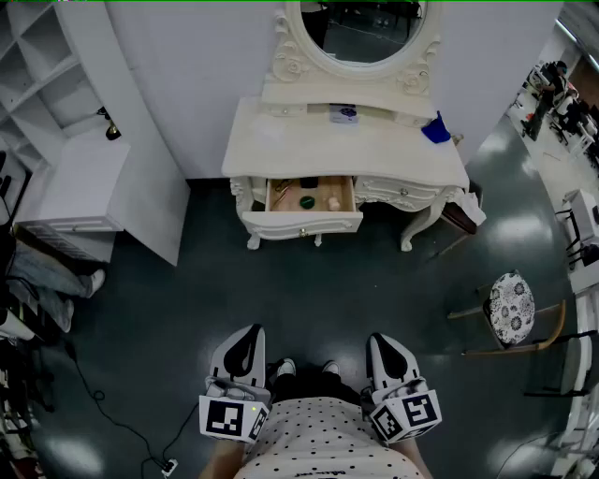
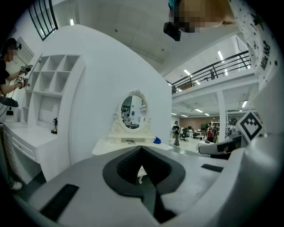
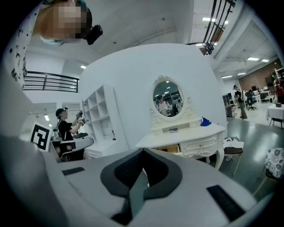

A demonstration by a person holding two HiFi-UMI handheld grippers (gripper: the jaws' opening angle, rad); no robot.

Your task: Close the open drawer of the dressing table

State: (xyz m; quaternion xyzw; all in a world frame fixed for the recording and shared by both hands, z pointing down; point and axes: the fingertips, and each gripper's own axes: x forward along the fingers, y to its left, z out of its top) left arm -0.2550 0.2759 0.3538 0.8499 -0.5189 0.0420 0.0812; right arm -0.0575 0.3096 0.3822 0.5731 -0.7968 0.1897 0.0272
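Two grippers are squeezed shut with nothing in them: our left gripper (image 1: 249, 335) and our right gripper (image 1: 384, 342). We hold them low, well apart from one white dressing table (image 1: 281, 140) with curly legs. Its one open drawer (image 1: 301, 223), wooden inside, holds three small things (image 1: 307, 201). One oval mirror (image 1: 360, 28) stands on top.
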